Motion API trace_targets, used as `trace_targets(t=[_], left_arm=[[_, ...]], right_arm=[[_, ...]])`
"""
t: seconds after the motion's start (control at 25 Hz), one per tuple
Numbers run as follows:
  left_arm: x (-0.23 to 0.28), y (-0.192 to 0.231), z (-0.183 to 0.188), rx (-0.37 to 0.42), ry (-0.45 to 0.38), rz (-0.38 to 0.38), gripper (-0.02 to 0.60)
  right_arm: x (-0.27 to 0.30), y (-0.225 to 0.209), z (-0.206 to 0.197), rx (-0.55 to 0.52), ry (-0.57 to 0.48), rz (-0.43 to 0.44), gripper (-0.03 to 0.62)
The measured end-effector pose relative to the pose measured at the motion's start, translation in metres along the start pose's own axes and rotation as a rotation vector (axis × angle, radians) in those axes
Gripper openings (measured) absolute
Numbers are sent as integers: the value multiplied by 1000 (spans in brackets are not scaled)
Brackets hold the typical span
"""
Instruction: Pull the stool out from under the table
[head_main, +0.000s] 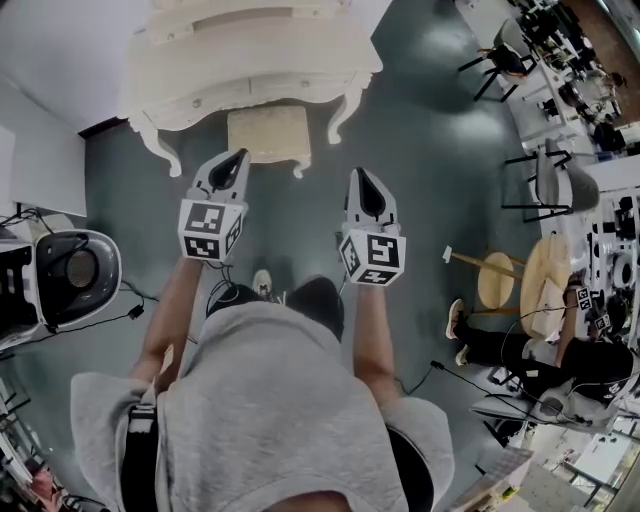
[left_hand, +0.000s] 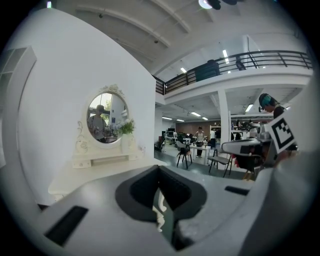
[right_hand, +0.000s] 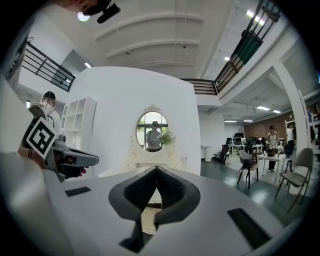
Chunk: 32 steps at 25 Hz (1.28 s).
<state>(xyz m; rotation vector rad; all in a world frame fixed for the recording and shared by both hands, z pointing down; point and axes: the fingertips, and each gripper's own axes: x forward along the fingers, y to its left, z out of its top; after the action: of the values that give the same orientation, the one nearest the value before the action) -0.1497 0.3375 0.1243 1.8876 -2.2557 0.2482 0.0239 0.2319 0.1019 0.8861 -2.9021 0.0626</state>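
Quick notes from my end on the stool pull. The stool (head_main: 268, 133) is tucked partway under the white worktop (head_main: 250, 55), between its curvy front legs. Only its beige cushion and a front leg poke out towards me.

Both jaw pairs are pressed together with nothing in them, so nothing is grabbed yet. I'd say I'm at the reach-in step.

How I'd do it well:
- Open both sets of jaws before I get to the seat, not while I'm bumping into it.
- Take the front edge of the seat near its two corners, one hand-held gripper per side, so the pull is even.
- Drag straight back towards me along the floor. Any twist and I'd guess the stool's legs catch the worktop's legs, since they sit close on either side.
- Keep the pull low, or the stool may tip forward.

Pose right now: both forearms are stretched out ahead of the body and roughly parallel, marker cubes facing up. The left hand-held gripper (head_main: 237, 158) points at the stool's near left corner and looks just short of it. The right hand-held gripper (head_main: 361, 176) sits a bit further back and off to the right of the seat, so it needs to swing inward. I can't tell how high above the seat they are.
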Motion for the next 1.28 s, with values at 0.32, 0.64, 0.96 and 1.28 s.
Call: trace_targets(t=[0.32, 0.64, 0.96, 1.28], left_arm=[[49, 15, -7, -8, 32, 24, 0], [130, 38, -9, -57, 86, 102, 0], [197, 61, -30, -89, 141, 195, 0], [236, 85, -62, -141, 184, 305, 0]], right_arm=[[53, -23, -18, 27, 31, 23, 12], [146, -71, -32, 54, 85, 105, 12], [226, -106, -69, 57, 178, 200, 12], [290, -112, -105, 83, 219, 309, 12]])
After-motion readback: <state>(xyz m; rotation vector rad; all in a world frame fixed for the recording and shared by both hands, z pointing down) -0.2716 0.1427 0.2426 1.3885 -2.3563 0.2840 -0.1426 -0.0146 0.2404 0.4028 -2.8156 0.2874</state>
